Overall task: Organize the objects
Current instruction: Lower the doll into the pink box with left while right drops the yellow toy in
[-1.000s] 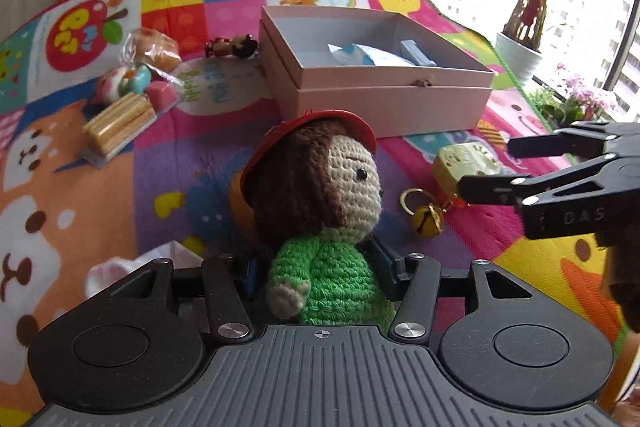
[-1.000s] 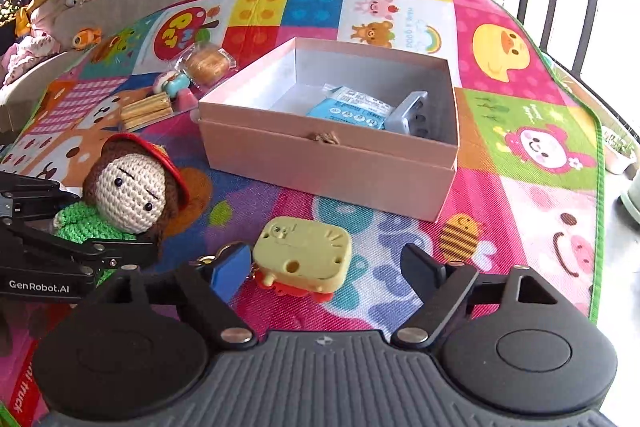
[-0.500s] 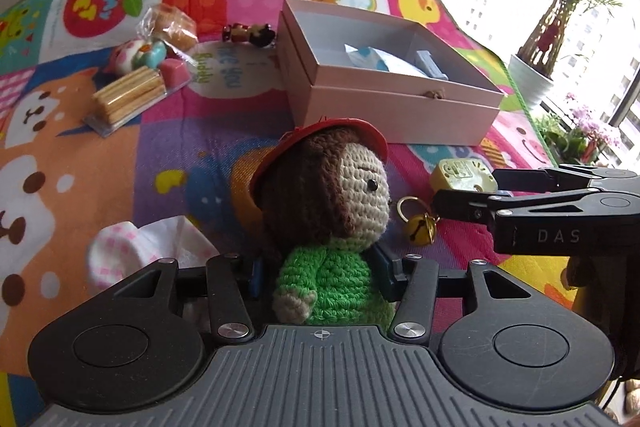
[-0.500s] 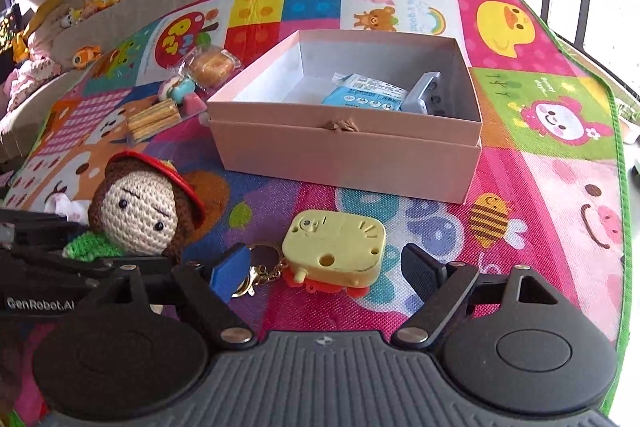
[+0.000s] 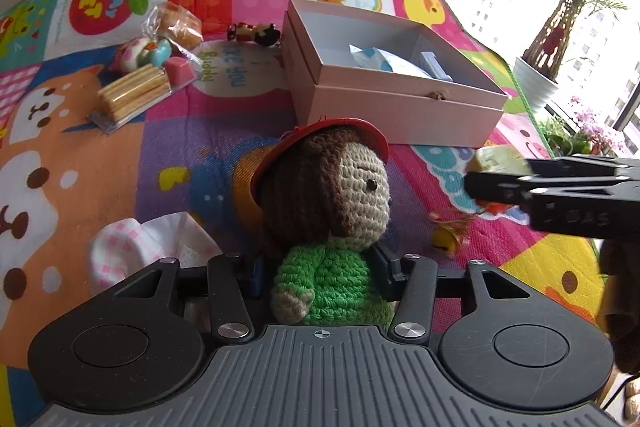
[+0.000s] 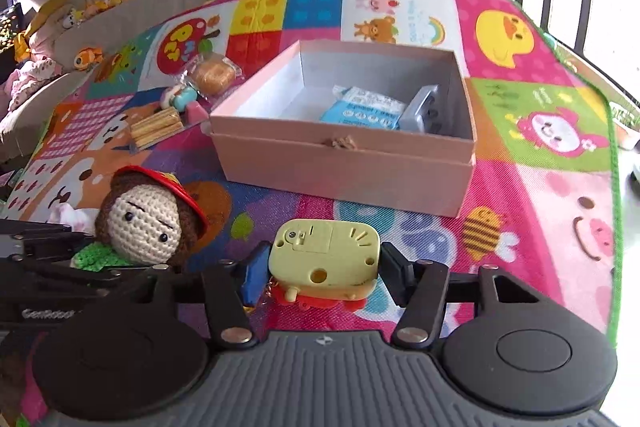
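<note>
On the play mat (image 6: 540, 131), before the open pink box (image 6: 344, 163): left gripper (image 5: 318, 267) clamped on a crocheted doll (image 5: 332, 195); right gripper (image 6: 320, 267), jaws just closed, grasping a yellow toy (image 6: 324, 255). Snack packs (image 5: 136, 95) lie well apart.

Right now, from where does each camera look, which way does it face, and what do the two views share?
Left wrist: sits behind the left tongs, faces forward and down over the play mat; its fingers clamp the crochet doll; right tongs enter from the right.
Right wrist: sits behind the right tongs, faces the pink box; jaws have just closed on the yellow toy keychain; left tongs at left.
Shared: doll, keychain, box, snack packets, mat.
</note>
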A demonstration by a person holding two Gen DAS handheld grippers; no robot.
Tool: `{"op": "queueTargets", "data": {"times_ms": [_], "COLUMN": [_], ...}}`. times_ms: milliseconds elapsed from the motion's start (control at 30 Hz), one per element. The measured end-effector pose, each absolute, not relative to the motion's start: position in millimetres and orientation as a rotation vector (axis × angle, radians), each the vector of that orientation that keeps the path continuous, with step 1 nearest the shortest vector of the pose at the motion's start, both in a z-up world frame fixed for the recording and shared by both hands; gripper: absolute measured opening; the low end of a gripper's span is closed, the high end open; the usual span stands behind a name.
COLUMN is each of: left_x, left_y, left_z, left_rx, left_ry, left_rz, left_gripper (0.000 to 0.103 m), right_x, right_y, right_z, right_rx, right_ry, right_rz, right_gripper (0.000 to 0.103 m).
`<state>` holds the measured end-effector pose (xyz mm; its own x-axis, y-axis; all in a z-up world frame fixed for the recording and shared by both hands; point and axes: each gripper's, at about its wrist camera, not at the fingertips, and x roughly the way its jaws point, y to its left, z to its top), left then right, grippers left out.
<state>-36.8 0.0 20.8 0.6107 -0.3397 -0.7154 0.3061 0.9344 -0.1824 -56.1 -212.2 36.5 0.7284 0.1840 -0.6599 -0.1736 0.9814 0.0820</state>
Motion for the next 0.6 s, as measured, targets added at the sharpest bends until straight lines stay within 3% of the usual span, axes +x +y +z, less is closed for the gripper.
{"op": "queueTargets", "data": {"times_ms": [300, 600], "left_x": [-38, 36], "left_y": [4, -27], "left_z": [30, 124], "left_rx": [-0.112, -0.123], "left_ry": [0.838, 0.567], "left_rz": [-0.356, -0.441], "left_gripper": [0.046, 0.046], "right_x": [-85, -80], "right_y": [-242, -267], "right_z": [77, 88], "right_rx": [0.026, 0.073], "right_ry": [0.596, 0.515], "right_rz": [0.161, 0.127], "right_gripper": [0.058, 0.058]}}
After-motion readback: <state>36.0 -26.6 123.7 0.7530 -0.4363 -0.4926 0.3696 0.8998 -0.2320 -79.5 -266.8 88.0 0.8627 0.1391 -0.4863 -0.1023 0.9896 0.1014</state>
